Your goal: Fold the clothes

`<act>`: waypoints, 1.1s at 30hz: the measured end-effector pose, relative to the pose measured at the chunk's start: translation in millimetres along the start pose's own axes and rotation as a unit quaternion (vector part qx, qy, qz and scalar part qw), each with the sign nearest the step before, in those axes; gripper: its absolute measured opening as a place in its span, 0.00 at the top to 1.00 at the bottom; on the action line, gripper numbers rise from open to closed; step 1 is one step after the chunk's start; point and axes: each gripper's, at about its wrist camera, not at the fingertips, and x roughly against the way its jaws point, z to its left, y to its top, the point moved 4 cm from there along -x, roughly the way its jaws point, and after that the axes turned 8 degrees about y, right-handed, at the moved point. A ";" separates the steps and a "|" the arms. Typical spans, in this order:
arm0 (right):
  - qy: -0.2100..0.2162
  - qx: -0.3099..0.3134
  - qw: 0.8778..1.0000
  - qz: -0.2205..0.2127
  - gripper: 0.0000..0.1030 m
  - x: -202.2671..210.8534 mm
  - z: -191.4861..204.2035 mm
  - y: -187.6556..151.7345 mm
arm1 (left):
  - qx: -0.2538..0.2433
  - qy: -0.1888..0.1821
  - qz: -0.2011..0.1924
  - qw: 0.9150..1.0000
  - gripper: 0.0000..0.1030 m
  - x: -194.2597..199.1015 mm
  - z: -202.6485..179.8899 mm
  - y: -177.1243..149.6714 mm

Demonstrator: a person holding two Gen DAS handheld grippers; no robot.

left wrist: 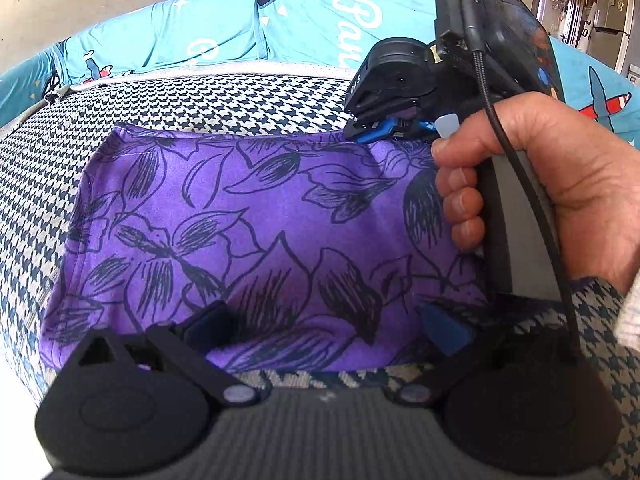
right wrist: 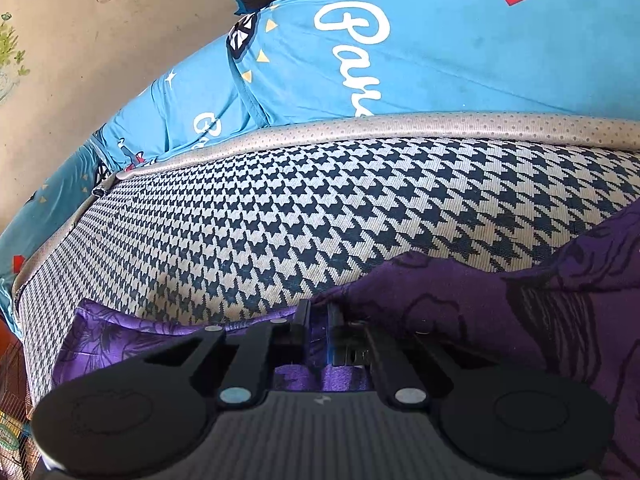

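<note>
On the houndstooth mat (left wrist: 36, 184), left side bare; purple floral garment (left wrist: 248, 216) lies flat across the middle, already folded into a rough rectangle, near edge toward the left wrist camera. Behind the mat, blue printed bedsheet (left wrist: 180, 36) with white script.

Left gripper (left wrist: 324, 326): jaws spread wide, fingers resting on or just over the near edge of the garment, nothing pinched between them. Can't tell if the pads actually press down.

Further right, right gripper (left wrist: 390, 126) sits at the far edge of the garment, held by a hand (left wrist: 560, 188) on its handle, cable running down past the wrist. In the right wrist view the right gripper (right wrist: 318, 328) has its jaws drawn together with purple cloth bunched in the narrow gap: clamped on the garment's far hem. Cloth to its right rises in a dark fold off the mat.

Step, as I judge it: another fold in progress, far edge pinched and starting to lift, left gripper placed as anchor on the near edge.

Next move likely calls for carrying the pinched edge up and over toward the near side, keeping the grip tight, laying it edge to edge, left gripper holding the lower layer from sliding. Risk: thin slippery-looking fabric may drag or bunch.
</note>
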 end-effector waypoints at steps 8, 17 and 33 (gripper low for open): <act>0.085 -0.066 0.994 0.007 0.81 37.4 3.8 6.2 | 0.027 -0.017 -0.003 0.999 0.00 8.7 2.9 3.1; 0.112 -0.096 0.986 0.078 0.80 66.2 4.0 -37.6 | 0.010 0.000 -0.006 1.000 0.00 9.1 -5.4 -4.0; 0.065 -0.047 0.993 0.088 0.81 116.5 17.3 -93.6 | 0.014 -0.018 0.014 1.000 0.00 38.1 13.4 -41.4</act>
